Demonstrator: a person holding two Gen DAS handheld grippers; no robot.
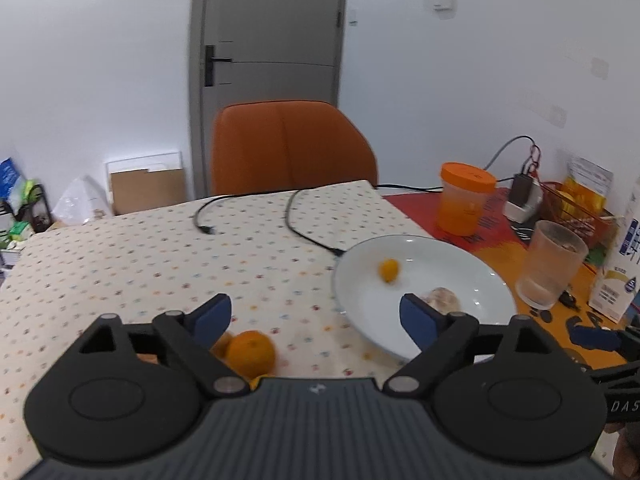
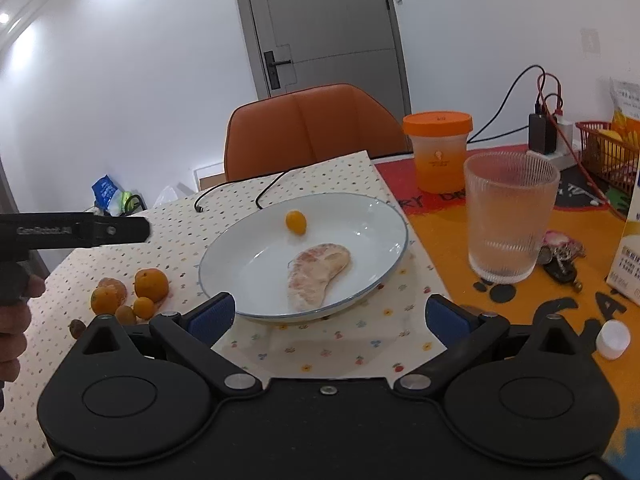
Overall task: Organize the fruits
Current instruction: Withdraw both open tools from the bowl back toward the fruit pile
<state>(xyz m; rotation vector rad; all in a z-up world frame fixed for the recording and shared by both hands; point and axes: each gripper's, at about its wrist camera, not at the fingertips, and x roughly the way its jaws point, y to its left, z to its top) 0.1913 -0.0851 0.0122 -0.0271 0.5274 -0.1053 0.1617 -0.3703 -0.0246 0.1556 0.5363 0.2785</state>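
Left hand-held gripper (image 1: 316,314) jaws apart, right hand-held gripper (image 2: 330,316) apart, kumquat (image 2: 296,222) on plate (image 2: 384,216)

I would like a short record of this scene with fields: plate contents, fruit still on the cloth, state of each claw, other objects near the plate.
plate: white plate on the dotted cloth
on plate: one small kumquat; one peeled pomelo segment
on cloth: a cluster of oranges and small kumquats, left of the plate
left claw: open, holding nothing
right claw: open, holding nothing
right of plate: ribbed glass; orange-lidded jar
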